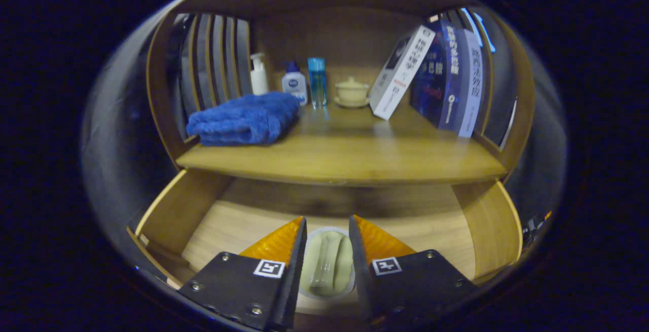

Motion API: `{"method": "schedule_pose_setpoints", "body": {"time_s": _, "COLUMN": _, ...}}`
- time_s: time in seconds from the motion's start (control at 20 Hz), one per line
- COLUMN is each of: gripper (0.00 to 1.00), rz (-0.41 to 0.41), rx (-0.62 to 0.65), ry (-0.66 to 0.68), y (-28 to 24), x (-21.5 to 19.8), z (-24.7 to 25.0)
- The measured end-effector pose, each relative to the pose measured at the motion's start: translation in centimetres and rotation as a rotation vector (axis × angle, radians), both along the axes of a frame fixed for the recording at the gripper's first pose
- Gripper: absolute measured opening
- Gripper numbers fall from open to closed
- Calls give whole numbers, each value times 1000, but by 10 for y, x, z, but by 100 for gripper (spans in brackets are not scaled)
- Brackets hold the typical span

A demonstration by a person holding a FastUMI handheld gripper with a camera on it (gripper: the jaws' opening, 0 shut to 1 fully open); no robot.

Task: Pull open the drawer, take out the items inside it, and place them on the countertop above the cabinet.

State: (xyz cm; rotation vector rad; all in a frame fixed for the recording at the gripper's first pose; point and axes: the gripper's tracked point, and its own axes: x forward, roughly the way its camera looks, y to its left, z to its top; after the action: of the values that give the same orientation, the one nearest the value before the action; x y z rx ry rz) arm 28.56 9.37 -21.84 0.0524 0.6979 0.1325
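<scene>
Gripper (327, 230) clasping a pale green round lidded plastic container (327, 263) between its fingers, over the open wooden drawer (233, 220), blue folded towel (243, 119) beyond on the desk (350, 154)

Pale round dish with a bone-shaped piece (327, 263): both sides hidden behind the gripper (327, 228) fingers, contact can't be judged. Open wooden drawer (177, 210): front edge cut off. Leaning white book (400, 73) covers part of the dark blue books (446, 73). Small bottles' (295, 84) labels too small to read.

Countertop (350, 162) with towel (243, 119), books (446, 81)
</scene>
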Motion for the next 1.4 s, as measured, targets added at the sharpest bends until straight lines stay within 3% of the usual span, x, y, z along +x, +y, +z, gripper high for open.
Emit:
{"method": "schedule_pose_setpoints", "body": {"time_s": 0.45, "gripper": 48, "rz": 11, "rx": -17, "ry": 238, "y": 2, "x": -14, "z": -45}}
{"method": "schedule_pose_setpoints", "body": {"time_s": 0.55, "gripper": 25, "rz": 2, "rx": -12, "ry": 229, "y": 3, "x": -10, "z": -43}}
{"method": "schedule_pose_setpoints", "body": {"time_s": 0.6, "gripper": 24, "rz": 7, "rx": -9, "ry": 237, "y": 4, "x": -12, "z": -43}}
{"method": "schedule_pose_setpoints", "body": {"time_s": 0.7, "gripper": 24, "rz": -9, "rx": -21, "ry": 198, "y": 0, "x": -5, "z": -40}}
{"method": "schedule_pose_setpoints", "body": {"time_s": 0.75, "gripper": 16, "rz": -15, "rx": -22, "ry": 169, "y": -3, "x": -3, "z": -35}}
{"method": "schedule_pose_setpoints", "body": {"time_s": 0.85, "gripper": 16, "rz": -6, "rx": -7, "ry": 95, "y": 0, "x": 1, "z": -23}}
{"method": "schedule_pose_setpoints", "body": {"time_s": 1.05, "gripper": 16, "rz": 116, "rx": 74, "ry": -78, "y": 23, "x": 4, "z": 8}}
{"method": "schedule_pose_setpoints", "body": {"time_s": 1.25, "gripper": 16, "rz": 230, "rx": 120, "ry": -168, "y": 41, "x": -6, "z": 24}}
{"method": "schedule_pose_setpoints", "body": {"time_s": 1.4, "gripper": 16, "rz": 247, "rx": 163, "ry": -252, "y": 43, "x": -9, "z": 41}}
